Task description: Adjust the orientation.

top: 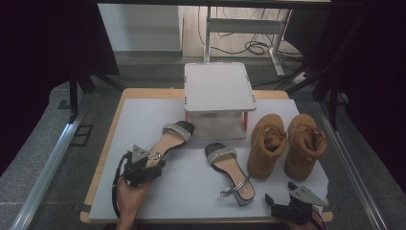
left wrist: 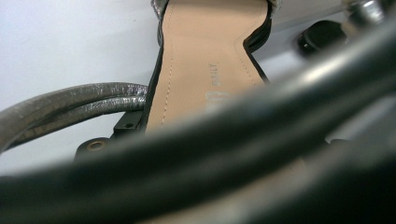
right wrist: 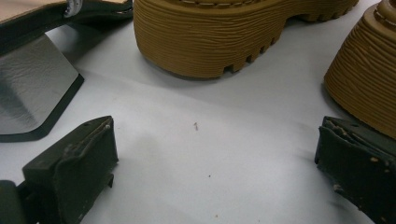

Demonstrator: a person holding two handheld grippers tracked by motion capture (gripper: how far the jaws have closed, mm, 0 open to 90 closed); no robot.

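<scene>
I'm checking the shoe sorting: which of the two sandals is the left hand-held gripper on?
The sandal at the left, toe toward the small white stand. The left hand-held gripper is at its heel; the other sandal lies apart beside the tan boots.

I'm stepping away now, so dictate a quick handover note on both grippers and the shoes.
Left gripper: shut on the heel end of the left sandal, near the table's left side.
Right gripper: open, holds nothing, resting at the near right corner of the white mat.
Right sandal lies mid-mat; tan boots stand side by side at right.
White stand holds nothing.
Done: one sandal gripped. Left: probably placing the shoes.
</scene>
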